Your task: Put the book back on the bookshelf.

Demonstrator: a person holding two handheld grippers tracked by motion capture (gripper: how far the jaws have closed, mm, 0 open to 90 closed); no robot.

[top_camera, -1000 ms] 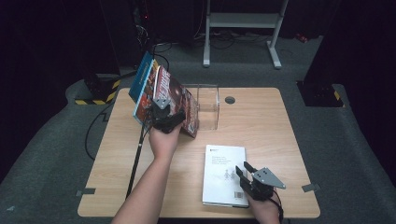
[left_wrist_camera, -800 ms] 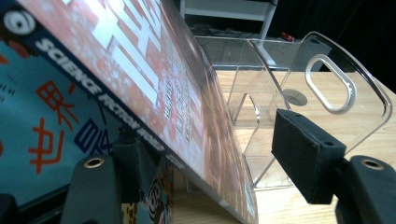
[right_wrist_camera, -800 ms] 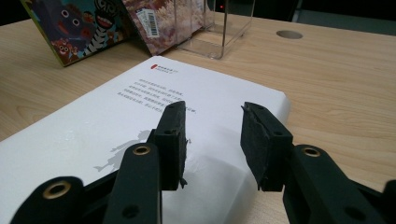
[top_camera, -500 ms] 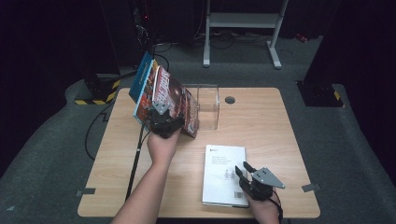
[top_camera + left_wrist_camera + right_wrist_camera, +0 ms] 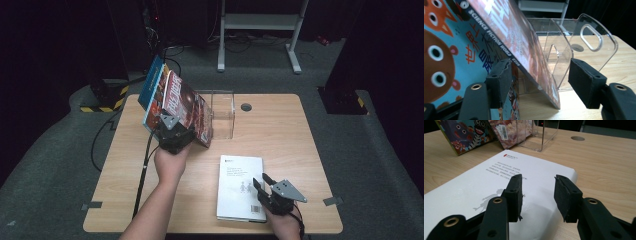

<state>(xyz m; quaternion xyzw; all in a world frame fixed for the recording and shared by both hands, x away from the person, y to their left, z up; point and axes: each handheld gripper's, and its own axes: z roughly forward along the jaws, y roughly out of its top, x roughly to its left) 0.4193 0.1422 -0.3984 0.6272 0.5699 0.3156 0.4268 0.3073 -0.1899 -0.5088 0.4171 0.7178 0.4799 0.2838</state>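
So the left gripper point(image 5: 184, 134) is up near the far left corner of the table point(image 5: 300, 150), with a red sci-fi magazine point(image 5: 187, 107) leaning between its jaws. In the left gripper view the jaws stand fairly wide: the left pad is right against the magazine's spine side, while the right pad sits clear of the cover with a gap, so it's not a proper clamp as far as I can tell. Behind the magazine leans a blue picture book point(image 5: 151, 85) with cartoon animals, tilted the same way. Both lean away from the clear acrylic stand point(image 5: 222, 112), which sits just beside them toward the middle of the far edge, its dividers see-through.

The right gripper point(image 5: 261, 187) is down by the near right part of the table, hovering over the near end of a white book point(image 5: 240, 180) that lies flat, cover up. Its jaws have just been opening a bit and sit partly apart; in the right gripper view nothing is between the pads, with the white cover just below them
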